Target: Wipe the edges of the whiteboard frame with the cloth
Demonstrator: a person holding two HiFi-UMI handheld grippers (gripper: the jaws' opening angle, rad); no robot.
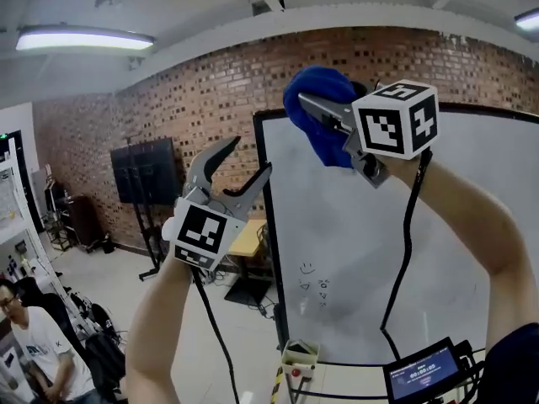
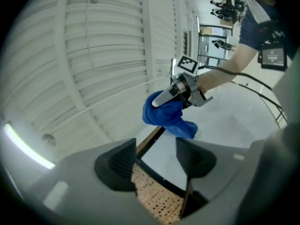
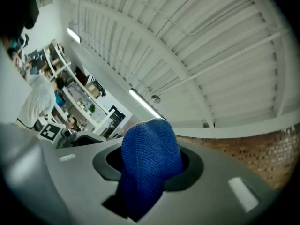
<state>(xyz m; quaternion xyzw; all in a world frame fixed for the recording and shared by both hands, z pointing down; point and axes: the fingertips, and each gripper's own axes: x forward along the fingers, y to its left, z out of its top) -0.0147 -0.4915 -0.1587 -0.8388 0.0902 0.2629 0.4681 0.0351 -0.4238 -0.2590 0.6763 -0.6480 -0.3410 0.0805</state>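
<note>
Both jaws of the right gripper (image 1: pixel 316 118) are closed on a blue cloth (image 3: pixel 150 156), which bulges out between them and hangs in a loose fold below. Raised high, this gripper holds the cloth at the top left corner of the whiteboard frame (image 1: pixel 259 194). Whether the fabric actually presses on the dark edge cannot be told. Beyond and below the cloth spreads the whiteboard (image 1: pixel 362 234), with a few small doodles (image 1: pixel 310 281) far beneath the gripper. Behind the jaws sits the gripper's marker cube (image 1: pixel 396 118), and a black cable (image 1: pixel 406 242) drops from it along the person's forearm.

Down and to the left of the right gripper, the left gripper (image 1: pixel 251 156) has its jaws moderately apart with nothing between the pads. Its tips point upward, near the frame's left edge. In the left gripper view, the frame's corner shows through the gap, with the cloth and the other gripper further ahead.

Further left of the left gripper runs a brick wall (image 1: pixel 194 99), with a black screen (image 1: pixel 145 171) on a stand in front of it and a strip lamp (image 1: pixel 80 39) on the ceiling above. A person in a white shirt (image 1: pixel 34 348) sits low at the far left. Well below the right gripper, a small lit display (image 1: pixel 421 370) glows at the bottom edge.
</note>
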